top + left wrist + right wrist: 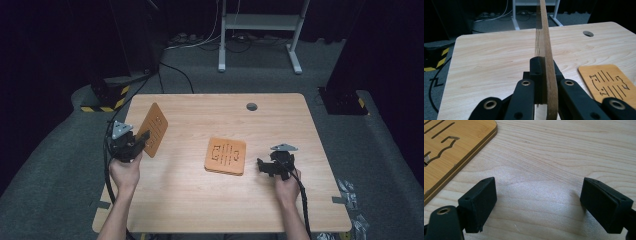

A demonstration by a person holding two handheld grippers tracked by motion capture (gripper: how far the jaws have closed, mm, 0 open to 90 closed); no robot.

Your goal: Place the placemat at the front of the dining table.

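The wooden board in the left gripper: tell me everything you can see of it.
The held board is a thin, flat orange-brown panel with rounded corners, wood or bamboo by its look, cut through with parallel slots. It is lifted off the table and tilted on edge above its left side. The left gripper is shut on its lower edge, both pads pressing its faces; nothing else touches it. In the left gripper view it appears edge-on, rising from between the jaws.

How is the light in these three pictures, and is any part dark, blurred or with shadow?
High view: the table is evenly lit, the room behind nearly black. Left gripper view: the held wooden panel is sharp near the fingers, softer toward its far end. Right gripper view: soft shadows lie beside both fingers, and a pale sheen on the wood between them.
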